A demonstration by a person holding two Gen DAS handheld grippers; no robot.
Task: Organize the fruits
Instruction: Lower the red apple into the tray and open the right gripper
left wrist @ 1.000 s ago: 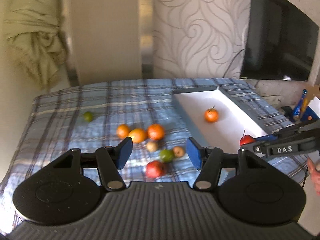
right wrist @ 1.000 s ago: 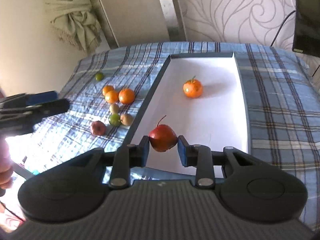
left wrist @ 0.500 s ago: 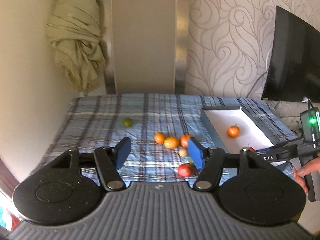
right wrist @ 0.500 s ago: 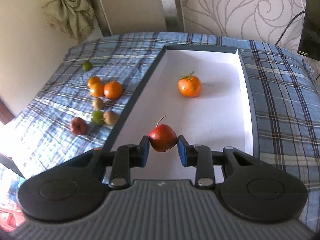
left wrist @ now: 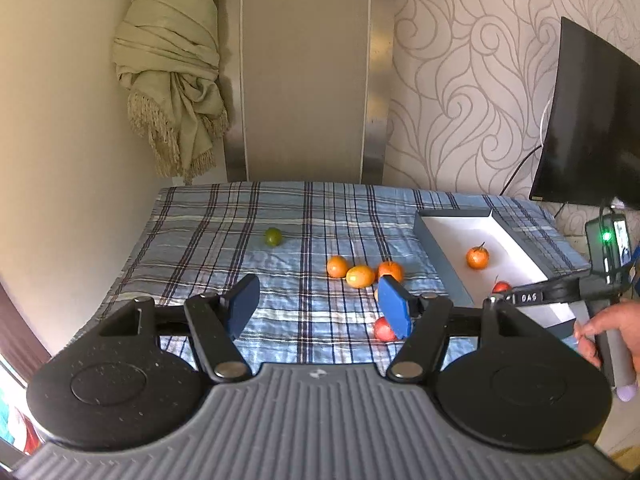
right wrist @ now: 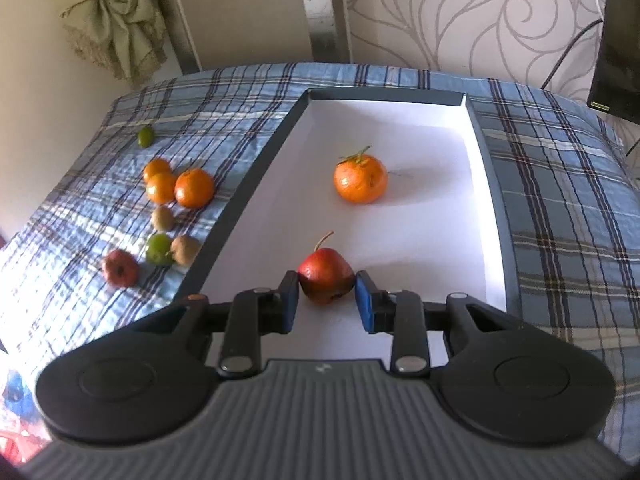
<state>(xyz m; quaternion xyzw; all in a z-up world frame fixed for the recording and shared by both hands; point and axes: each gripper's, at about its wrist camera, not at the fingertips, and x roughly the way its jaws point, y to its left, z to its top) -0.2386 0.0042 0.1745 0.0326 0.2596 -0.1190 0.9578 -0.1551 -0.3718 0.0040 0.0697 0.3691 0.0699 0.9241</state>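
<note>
Two claws share the job, and each view explains one of them.

From the left wrist, the left claw [left wrist: 318, 306] hangs above the plaid-covered worktop [left wrist: 208, 240] with its blue pads well apart and nothing between them. It seems parked high so the whole spread can be seen: three orange fruits [left wrist: 360, 275] in a cluster, a lone green fruit [left wrist: 273, 236] well apart toward the far side, and a red fruit [left wrist: 383, 329] partly hidden behind the right-hand pad. At the right edge a hand [left wrist: 608, 330] grips the other tool's handle, reaching over the white tray [left wrist: 430, 236].

From the right wrist, the right claw [right wrist: 327, 292] is clamped on a red stemmed fruit [right wrist: 326, 274], pads pressing both flanks, stem up. It sits low over the near end of the tray's white floor, apparently so the fruit can be set down without rolling. Whether it already touches the floor I cannot tell. An orange with a stem [right wrist: 361, 178] lies farther in, well clear. The remaining fruits outside the tray's left wall [right wrist: 248, 188], on the cloth, presumably await their turn.
</note>
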